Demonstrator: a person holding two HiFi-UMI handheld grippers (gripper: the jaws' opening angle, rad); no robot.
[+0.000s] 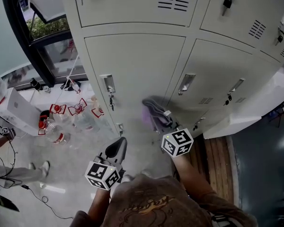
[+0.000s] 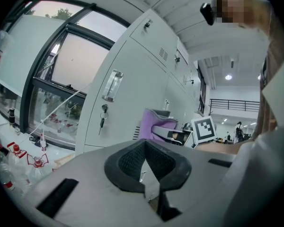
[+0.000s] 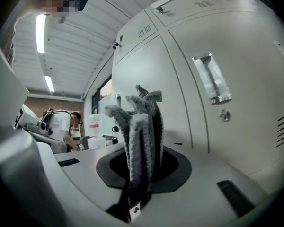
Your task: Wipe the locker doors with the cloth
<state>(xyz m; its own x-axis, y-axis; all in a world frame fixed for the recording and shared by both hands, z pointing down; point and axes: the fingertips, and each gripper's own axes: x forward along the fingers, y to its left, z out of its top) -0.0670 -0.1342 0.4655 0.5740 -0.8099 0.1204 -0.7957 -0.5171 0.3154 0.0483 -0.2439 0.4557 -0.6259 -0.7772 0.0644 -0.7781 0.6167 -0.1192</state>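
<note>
Pale grey sheet metal fills the head view: a bank of steel lockers (image 1: 137, 65) with louvred vents, recessed chrome handles (image 1: 107, 83) and keys hanging in the locks. The right gripper (image 1: 164, 120) points at the right edge of the lower left door, near the seam with the neighbouring door. Its jaws are clamped on a bunched grey and purple cloth (image 1: 154, 110), which stands out against the metal there. The left gripper (image 1: 116, 148) hangs lower and to the left, apart from the doors, over the pale floor. Clear plastic bottles with red caps (image 1: 52, 129) stand on that floor at the lockers' left end, below a dark-framed window (image 1: 47, 41). Brown wooden slats (image 1: 217, 160) lie at the foot of the right-hand lockers.

In the left gripper view the two black ribbed pads (image 2: 128, 161) meet at their tips with nothing between them. Beyond them the cloth shows purple beside the locker door, with the right gripper's marker cube just right of it.

In the right gripper view the jaws are closed tight on the cloth, whose grey ribbed folds rise upright between them, a small label at the top. The folds stand just in front of the door; whether they touch it cannot be told. A chrome handle and a round lock (image 3: 224, 115) sit at the right
</note>
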